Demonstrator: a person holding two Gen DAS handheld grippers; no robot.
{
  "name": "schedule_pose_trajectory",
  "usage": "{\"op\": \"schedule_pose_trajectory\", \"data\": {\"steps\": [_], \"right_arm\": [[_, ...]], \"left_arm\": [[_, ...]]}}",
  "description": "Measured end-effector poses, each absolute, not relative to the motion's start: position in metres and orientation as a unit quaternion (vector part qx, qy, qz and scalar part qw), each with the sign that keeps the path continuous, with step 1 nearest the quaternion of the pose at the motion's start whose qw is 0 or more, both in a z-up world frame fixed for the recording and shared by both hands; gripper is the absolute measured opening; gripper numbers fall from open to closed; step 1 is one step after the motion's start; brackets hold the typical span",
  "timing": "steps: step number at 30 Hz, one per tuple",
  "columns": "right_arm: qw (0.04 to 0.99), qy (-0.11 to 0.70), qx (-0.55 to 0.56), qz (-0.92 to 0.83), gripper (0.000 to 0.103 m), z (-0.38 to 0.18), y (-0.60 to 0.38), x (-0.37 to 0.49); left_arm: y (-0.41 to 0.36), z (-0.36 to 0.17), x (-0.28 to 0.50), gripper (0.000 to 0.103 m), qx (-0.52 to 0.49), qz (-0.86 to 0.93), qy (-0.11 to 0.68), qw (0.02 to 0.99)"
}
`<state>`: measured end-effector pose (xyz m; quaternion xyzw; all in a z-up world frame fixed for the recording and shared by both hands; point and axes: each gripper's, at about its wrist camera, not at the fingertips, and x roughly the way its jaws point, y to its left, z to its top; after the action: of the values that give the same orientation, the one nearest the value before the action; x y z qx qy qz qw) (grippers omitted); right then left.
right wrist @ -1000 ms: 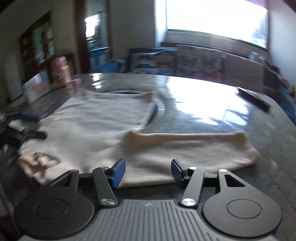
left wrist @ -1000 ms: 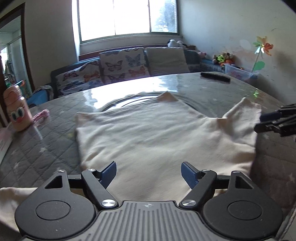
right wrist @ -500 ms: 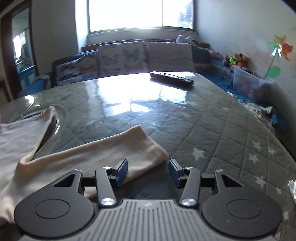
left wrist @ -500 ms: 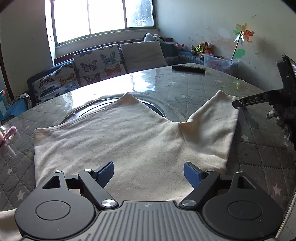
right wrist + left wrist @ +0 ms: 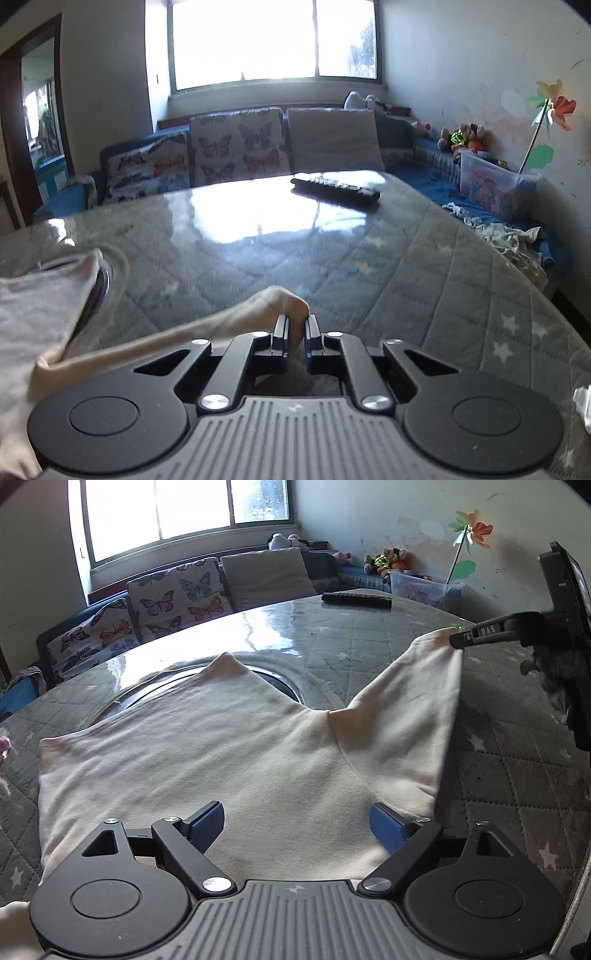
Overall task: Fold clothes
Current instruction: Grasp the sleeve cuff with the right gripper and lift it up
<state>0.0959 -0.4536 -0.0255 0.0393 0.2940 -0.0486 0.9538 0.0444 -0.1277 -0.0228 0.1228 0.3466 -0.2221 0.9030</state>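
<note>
A cream, soft-knit long-sleeved top lay spread flat on the grey quilted, star-printed table cover, its body toward the left and one sleeve reaching out to the right. The right gripper had its jaws clenched on the cuff of that sleeve, the cloth bunched between the blue pads and lifted slightly off the cover; the left wrist view showed the same black fingers pinching the sleeve's tip. The left gripper hovered low over the near edge of the top's body with its jaws wide apart, gripping nothing. The step in hand looked like the first fold: the sleeve taken at its end, ready to be carried inward. The next move probably called for the right gripper to draw the cuff up and across toward the body and lay the sleeve flat over the chest, while the left gripper pressed or pinned the garment so it did not slide on the glossy cover. A black remote control lay at the far edge, well clear of the work.
</note>
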Motion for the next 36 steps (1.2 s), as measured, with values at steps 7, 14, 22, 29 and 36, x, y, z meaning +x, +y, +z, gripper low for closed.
{"op": "schedule_pose_trajectory", "data": {"steps": [7,14,22,29,36], "right_arm": [[0.948,0.312,0.046,-0.051,0.005,-0.036,-0.453,0.099],[0.963,0.264,0.041,-0.021,0.004,0.012,-0.438,0.083],[0.975,0.206,-0.006,0.082,0.004,0.086,-0.364,0.055],[0.964,0.188,-0.056,0.182,0.004,0.111,-0.284,0.043],[0.934,0.2,-0.081,0.284,0.004,0.099,-0.203,0.038]], "left_arm": [[-0.131,-0.026,0.045,0.09,0.128,-0.227,0.347,0.901],[-0.12,-0.018,0.04,0.09,0.114,-0.227,0.334,0.908],[-0.082,-0.011,0.031,0.09,0.096,-0.199,0.321,0.921],[-0.035,-0.005,0.014,0.093,0.059,-0.154,0.31,0.936],[-0.001,-0.007,0.0,0.095,0.036,-0.112,0.312,0.943]]}}
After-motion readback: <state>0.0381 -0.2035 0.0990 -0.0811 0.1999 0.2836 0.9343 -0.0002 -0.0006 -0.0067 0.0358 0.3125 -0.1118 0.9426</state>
